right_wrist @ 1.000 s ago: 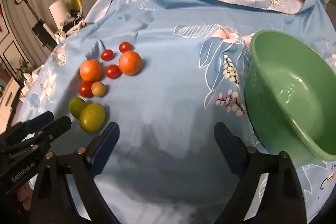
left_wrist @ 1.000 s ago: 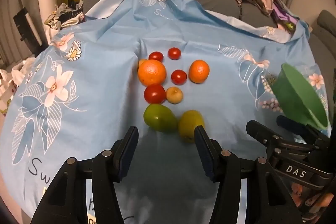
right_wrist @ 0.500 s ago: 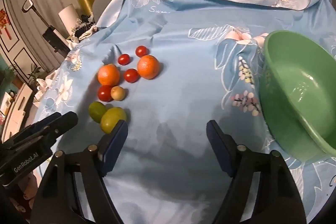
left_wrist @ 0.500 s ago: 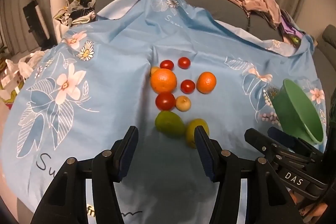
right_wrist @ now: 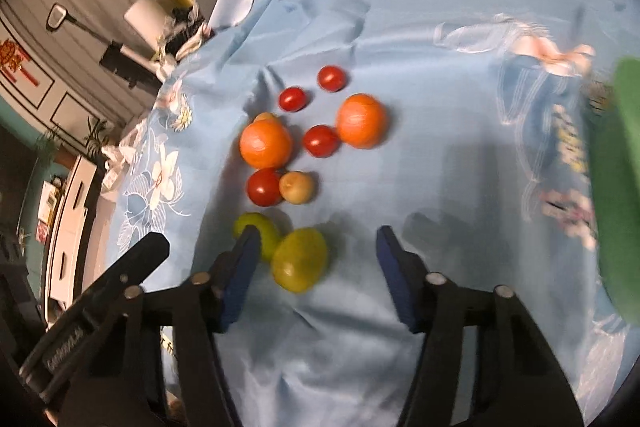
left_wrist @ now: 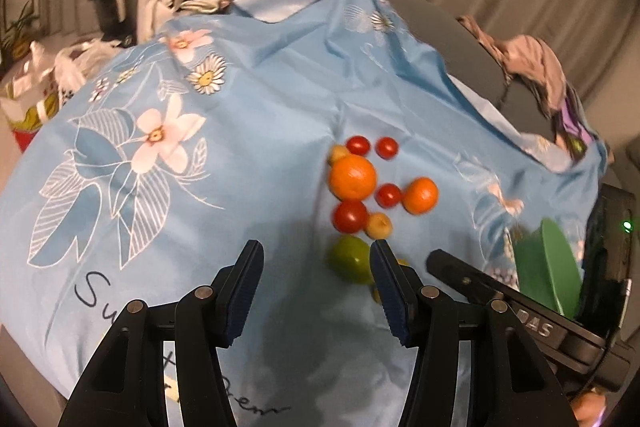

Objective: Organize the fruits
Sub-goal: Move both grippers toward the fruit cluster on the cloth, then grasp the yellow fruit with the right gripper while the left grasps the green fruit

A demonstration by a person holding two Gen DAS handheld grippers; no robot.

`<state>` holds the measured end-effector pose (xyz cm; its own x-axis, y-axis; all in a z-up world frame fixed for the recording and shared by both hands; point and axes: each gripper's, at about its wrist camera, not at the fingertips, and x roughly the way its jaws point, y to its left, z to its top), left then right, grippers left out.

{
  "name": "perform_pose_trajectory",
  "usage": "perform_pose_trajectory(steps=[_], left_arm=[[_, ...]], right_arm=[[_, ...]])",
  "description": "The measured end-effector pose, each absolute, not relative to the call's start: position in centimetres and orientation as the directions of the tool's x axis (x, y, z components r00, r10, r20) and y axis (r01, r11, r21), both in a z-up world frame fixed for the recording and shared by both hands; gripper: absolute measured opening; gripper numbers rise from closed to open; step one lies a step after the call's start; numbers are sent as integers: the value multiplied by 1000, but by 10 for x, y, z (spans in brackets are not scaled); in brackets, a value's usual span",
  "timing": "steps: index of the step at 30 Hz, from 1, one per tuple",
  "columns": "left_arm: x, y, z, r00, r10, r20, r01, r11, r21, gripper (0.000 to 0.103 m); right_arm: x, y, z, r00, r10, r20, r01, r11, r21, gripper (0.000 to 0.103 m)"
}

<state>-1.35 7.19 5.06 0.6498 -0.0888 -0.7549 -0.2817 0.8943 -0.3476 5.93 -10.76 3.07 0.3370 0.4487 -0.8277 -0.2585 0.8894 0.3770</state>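
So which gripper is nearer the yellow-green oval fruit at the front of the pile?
Right. The right gripper, jaws closing, has the yellow-green oval fruit between its fingers, untouched. The left gripper sits further left, over bare cloth.

The left gripper (left_wrist: 316, 285) is made of black plastic, with two long fingers (left_wrist: 242, 291) that have dark blue bumpy pads. Round silver screws sit on its arms. The right gripper (right_wrist: 314, 277) looks the same. White letters are printed on each one's side.
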Motion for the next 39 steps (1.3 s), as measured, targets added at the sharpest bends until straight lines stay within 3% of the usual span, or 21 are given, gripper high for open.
perform_pose_trajectory(steps=[8, 12, 28, 36, 39], left_arm=[[-9, 77, 45, 642, -113, -758, -297, 875, -382, 56], [-4, 71, 48, 635, -129, -762, -285, 877, -386, 56], [36, 23, 30, 501, -70, -863, -314, 914, -256, 51], [49, 17, 10, 433, -29, -901, -367, 907, -205, 51], [53, 18, 0, 414, -42, -909, -374, 903, -212, 38]], right_arm=[[53, -88, 1, 278, 414, -867, -280, 898, 339, 50], [48, -80, 0, 313, 388, -867, -320, 902, 288, 37], [66, -170, 16, 420, 375, -826, -130, 926, 354, 37], [64, -170, 19, 418, 399, -816, -149, 916, 372, 37], [65, -167, 18, 417, 394, -819, -152, 918, 365, 37]])
